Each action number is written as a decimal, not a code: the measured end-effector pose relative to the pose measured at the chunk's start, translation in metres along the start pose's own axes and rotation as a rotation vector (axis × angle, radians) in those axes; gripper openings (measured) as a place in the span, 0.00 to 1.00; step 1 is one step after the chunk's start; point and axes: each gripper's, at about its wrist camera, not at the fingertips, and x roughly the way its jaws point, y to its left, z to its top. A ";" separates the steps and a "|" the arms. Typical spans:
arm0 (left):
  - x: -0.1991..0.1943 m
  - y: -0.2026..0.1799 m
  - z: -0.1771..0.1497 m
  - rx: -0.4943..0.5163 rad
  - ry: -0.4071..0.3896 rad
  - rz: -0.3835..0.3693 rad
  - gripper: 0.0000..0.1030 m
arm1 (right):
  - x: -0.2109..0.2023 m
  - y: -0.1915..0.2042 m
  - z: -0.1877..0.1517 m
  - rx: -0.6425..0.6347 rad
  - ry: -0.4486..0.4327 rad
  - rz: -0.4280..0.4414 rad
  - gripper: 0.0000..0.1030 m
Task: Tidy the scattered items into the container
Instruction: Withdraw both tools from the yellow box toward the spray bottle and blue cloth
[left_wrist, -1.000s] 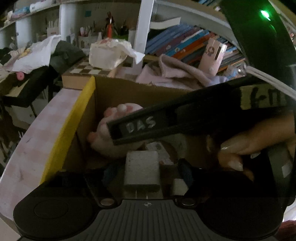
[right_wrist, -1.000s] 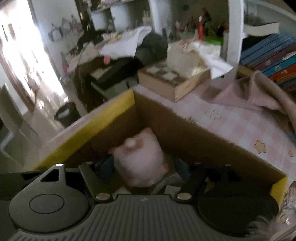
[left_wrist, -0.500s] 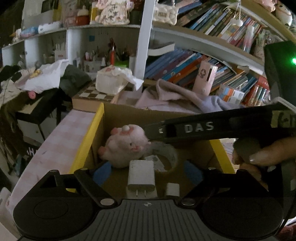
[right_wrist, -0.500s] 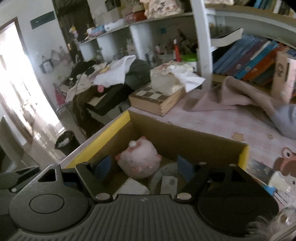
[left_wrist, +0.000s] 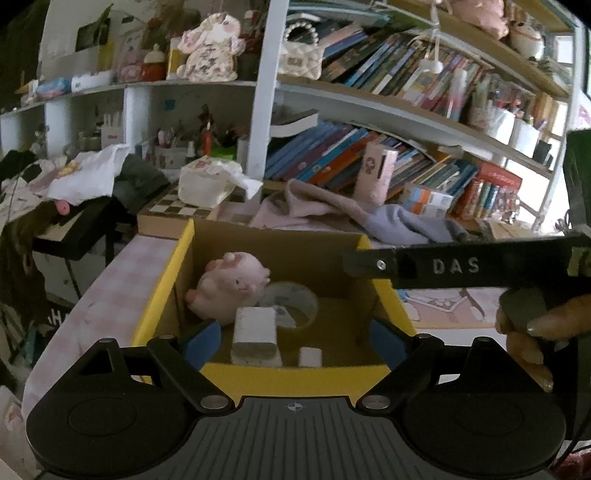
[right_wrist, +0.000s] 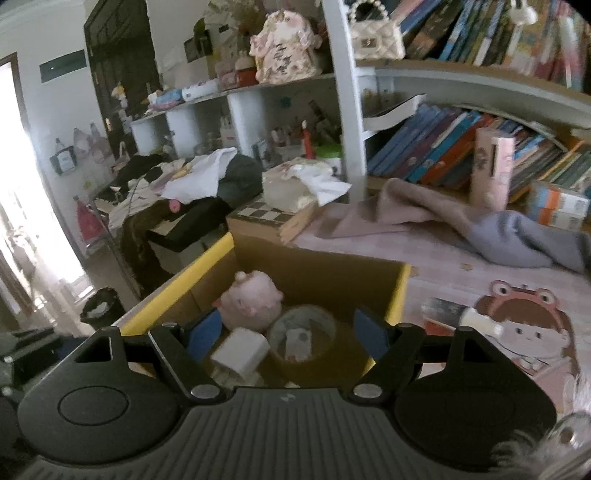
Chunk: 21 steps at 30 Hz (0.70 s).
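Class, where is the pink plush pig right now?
In both wrist views the pink plush pig lies inside the cardboard box, at its back-left, beside the tape roll.

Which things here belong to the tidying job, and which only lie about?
Job: cardboard box, pink plush pig, white charger, tape roll, small white block.

Lying about: chessboard box, cloth, books.

One cardboard box (left_wrist: 184, 254) sits on the bench. Inside it I count one pink plush pig (left_wrist: 231, 284), one roll of tape (left_wrist: 295, 302), and two white chargers, one large (left_wrist: 255, 334) and one small (left_wrist: 310, 356). Two grippers hover above.
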 end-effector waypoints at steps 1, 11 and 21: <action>-0.004 -0.002 -0.002 0.006 -0.007 -0.002 0.87 | -0.006 0.000 -0.004 0.000 -0.005 -0.011 0.76; -0.039 -0.006 -0.021 0.005 -0.040 0.000 0.87 | -0.065 0.013 -0.044 -0.045 -0.038 -0.077 0.78; -0.068 -0.011 -0.043 -0.017 -0.053 -0.016 0.89 | -0.098 0.038 -0.074 -0.082 -0.064 -0.111 0.78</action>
